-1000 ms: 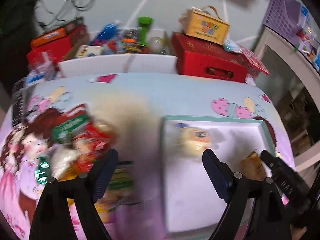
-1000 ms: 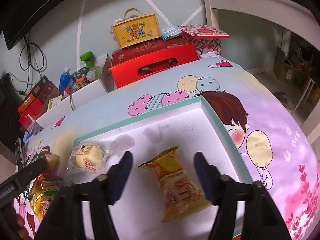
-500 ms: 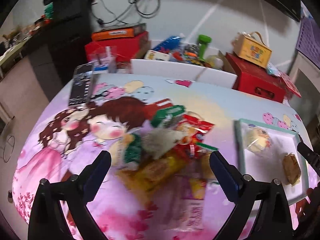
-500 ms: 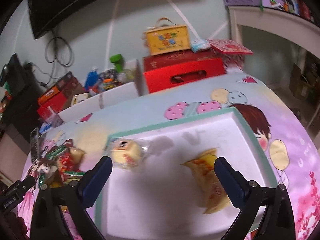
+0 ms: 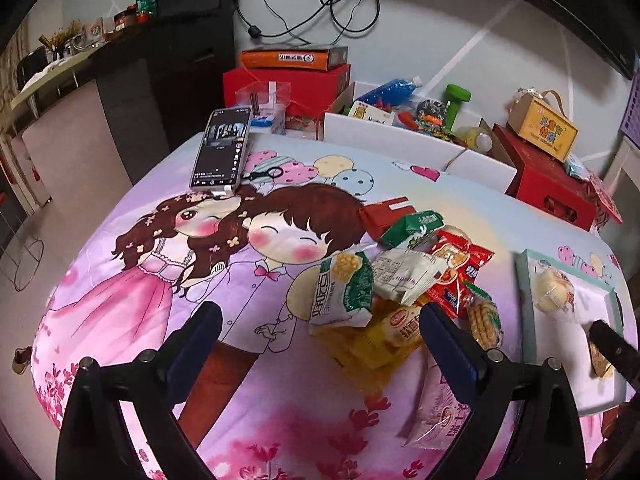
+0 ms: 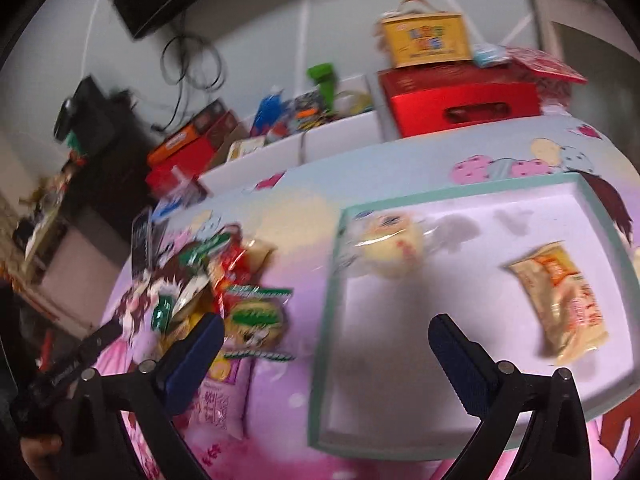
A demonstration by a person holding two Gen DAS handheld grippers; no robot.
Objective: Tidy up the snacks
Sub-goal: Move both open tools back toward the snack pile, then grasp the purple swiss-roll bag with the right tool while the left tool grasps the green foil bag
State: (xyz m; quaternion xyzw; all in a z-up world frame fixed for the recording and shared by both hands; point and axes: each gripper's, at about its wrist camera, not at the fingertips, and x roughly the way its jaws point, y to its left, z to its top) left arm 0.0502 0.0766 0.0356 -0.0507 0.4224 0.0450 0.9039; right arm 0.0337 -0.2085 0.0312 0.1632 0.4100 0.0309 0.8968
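Observation:
A pile of snack packets (image 5: 404, 280) lies on the cartoon-print cloth, with a green-and-white bag (image 5: 342, 290) at its left; it also shows in the right wrist view (image 6: 224, 292). A white tray with a teal rim (image 6: 332, 300) holds a round bun in clear wrap (image 6: 390, 246) and a yellow packet (image 6: 564, 304). My left gripper (image 5: 320, 334) is open and empty, just in front of the pile. My right gripper (image 6: 324, 338) is open and empty above the tray's left edge. The tray (image 5: 522, 280) shows at the right in the left wrist view.
A phone (image 5: 222, 148) lies at the cloth's far left. Behind the table stand a white box of clutter (image 5: 400, 136), red boxes (image 5: 548, 184) and a yellow carry box (image 5: 542, 126). A pink packet (image 5: 436, 412) lies near the front edge.
Both grippers have swung left, away from the tray and toward the snack pile. The right gripper's jaws have opened wider around nothing. The yellow packet stays on the tray.

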